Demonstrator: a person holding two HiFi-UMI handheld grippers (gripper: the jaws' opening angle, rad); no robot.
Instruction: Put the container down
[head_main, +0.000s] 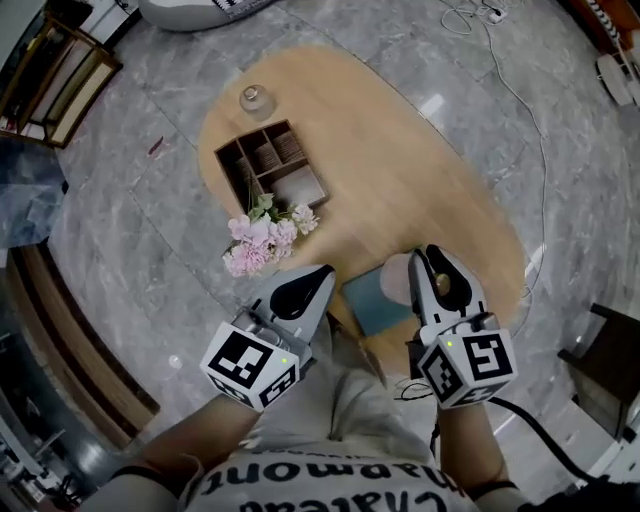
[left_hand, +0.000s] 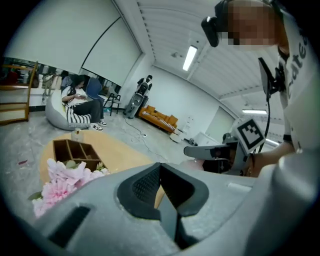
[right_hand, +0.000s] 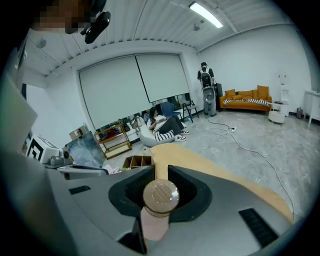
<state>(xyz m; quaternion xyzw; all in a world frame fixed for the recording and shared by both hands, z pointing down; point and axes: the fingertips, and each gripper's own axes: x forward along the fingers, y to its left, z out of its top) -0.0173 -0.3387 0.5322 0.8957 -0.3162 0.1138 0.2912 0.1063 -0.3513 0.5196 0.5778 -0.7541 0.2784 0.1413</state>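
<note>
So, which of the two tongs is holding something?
The right tongs: a pale pink container with a round tan lid is clamped between its jaws. The left tongs are closed with nothing between them.

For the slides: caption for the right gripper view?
Right gripper shut on a pink, cork-lidded container, wooden table ahead.

Grey left gripper (head_main: 318, 275) and right gripper (head_main: 428, 258), black-and-white marker cubes (head_main: 250, 365), black cable (head_main: 540, 435), white lettered shirt (head_main: 330, 488)
</note>
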